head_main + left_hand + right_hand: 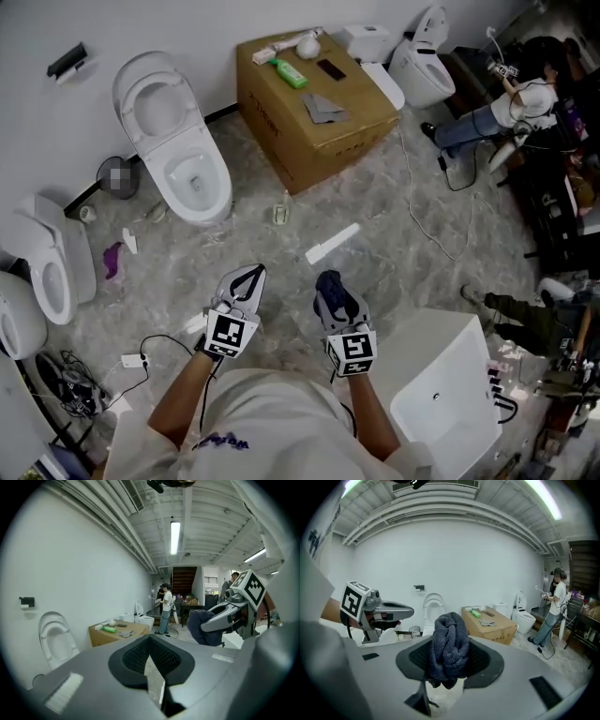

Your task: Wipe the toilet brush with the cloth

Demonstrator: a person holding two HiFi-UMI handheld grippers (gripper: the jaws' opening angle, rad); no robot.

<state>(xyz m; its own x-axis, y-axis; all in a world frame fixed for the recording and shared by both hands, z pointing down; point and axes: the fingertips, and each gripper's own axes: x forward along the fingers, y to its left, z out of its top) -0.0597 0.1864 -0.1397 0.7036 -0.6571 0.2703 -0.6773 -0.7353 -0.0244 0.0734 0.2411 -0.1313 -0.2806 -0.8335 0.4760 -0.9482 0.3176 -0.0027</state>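
My right gripper (330, 281) is shut on a bunched dark blue cloth (450, 644), which bulges up between its jaws. The cloth (337, 292) hangs over the marbled floor in front of me. My left gripper (251, 273) is beside it on the left, jaws together and holding nothing; the left gripper view (150, 641) shows only floor through the slit. A white long-handled thing with a round head (302, 43), possibly the toilet brush, lies on the cardboard box (347, 141) far ahead of both grippers.
On the box lie a green bottle (289, 72), a grey rag (323, 109) and a black slab (330, 68). An open toilet (178, 141) stands at left, other toilets around it. A white strip (332, 243) lies on the floor. A white basin (450, 394) sits at right. Cables trail; a person (497, 108) stands far right.
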